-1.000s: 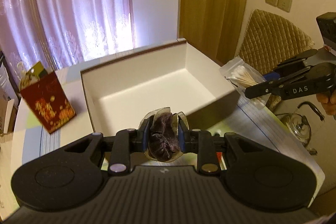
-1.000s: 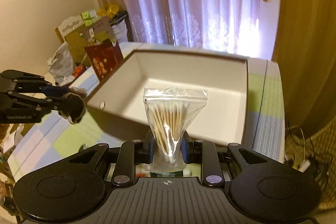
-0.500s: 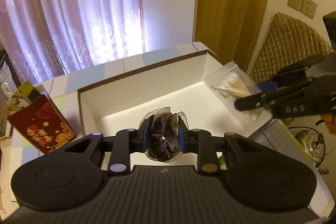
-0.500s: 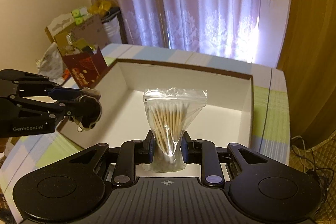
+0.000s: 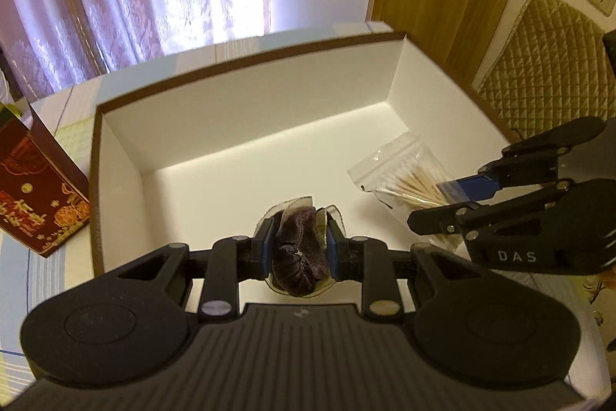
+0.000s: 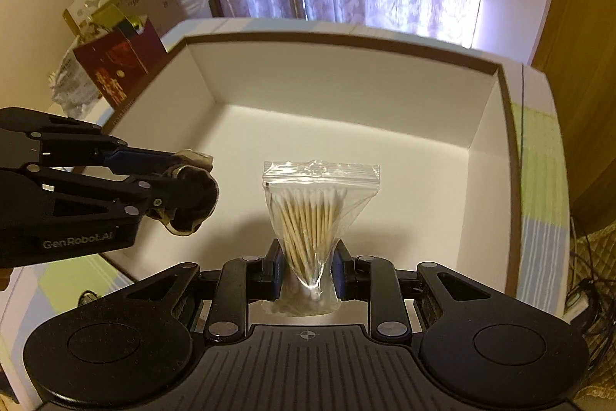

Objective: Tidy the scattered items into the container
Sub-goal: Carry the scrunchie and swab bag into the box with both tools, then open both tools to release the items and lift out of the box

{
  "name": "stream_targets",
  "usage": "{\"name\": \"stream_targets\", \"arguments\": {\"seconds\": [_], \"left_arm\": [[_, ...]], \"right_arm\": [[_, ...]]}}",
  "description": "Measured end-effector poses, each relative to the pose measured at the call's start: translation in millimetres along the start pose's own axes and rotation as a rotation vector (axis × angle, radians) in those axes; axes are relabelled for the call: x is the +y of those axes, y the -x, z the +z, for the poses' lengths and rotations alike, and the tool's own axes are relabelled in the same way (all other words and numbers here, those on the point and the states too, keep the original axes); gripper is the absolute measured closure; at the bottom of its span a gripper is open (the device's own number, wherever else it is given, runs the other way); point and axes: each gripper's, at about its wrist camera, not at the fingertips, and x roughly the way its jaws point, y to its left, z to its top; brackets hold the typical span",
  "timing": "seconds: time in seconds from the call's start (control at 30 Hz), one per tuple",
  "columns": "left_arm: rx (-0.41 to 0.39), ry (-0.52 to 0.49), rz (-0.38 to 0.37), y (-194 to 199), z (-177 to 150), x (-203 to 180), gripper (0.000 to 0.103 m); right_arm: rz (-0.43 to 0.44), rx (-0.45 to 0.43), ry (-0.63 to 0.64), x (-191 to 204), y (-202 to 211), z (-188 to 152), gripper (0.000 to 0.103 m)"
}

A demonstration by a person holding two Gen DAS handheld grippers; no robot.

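White cardboard box (image 5: 238,110): open-topped container on the table; its floor looks bare to me, both grippers poised over it.
Left gripper (image 5: 299,249): my jaws are clamped on a dark purple scrunchie (image 5: 298,257), near the front wall, above the box floor.
Right gripper (image 6: 307,270): jaws pinched on the lower end of a zip bag of cotton swabs (image 6: 313,214), which stands upright over the box interior.
Step in hand: releasing both items inside the box, as I judge it.
Doing it well: I would lower each close to the floor before opening, keep the grippers apart, and let the bag tip flat.
Bystander: red gift box (image 5: 34,187) outside the left wall.
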Motion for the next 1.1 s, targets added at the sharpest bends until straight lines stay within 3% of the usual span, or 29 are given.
{"name": "stream_targets", "arguments": {"seconds": [0.53, 0.6, 0.7, 0.73, 0.77, 0.8, 0.83, 0.87, 1.1], "left_arm": [[0.162, -0.008, 0.019, -52, 11, -5, 0.079], [0.192, 0.007, 0.024, -56, 12, -3, 0.074], [0.231, 0.041, 0.044, -61, 14, 1, 0.055], [0.237, 0.048, 0.043, -62, 14, 3, 0.041], [0.246, 0.053, 0.047, -62, 14, 5, 0.037], [0.257, 0.054, 0.067, -62, 13, 6, 0.030], [0.263, 0.052, 0.082, -61, 13, 7, 0.020], [0.262, 0.052, 0.084, -60, 13, 8, 0.018], [0.274, 0.056, 0.087, -51, 15, 13, 0.009]], "right_arm": [[-0.007, 0.146, -0.051, -24, -34, 8, 0.075], [-0.002, 0.163, -0.039, -24, -35, 9, 0.075], [0.018, 0.183, -0.007, -21, -35, 9, 0.074], [0.019, 0.181, 0.000, -19, -34, 8, 0.052], [-0.003, 0.168, 0.005, -17, -32, 8, 0.034], [-0.036, 0.147, 0.023, -14, -30, 8, 0.007], [-0.042, 0.124, 0.040, -13, -26, 7, 0.005], [-0.029, 0.123, 0.037, -13, -25, 6, 0.005], [-0.019, 0.138, 0.012, -13, -22, 7, 0.005]]}}
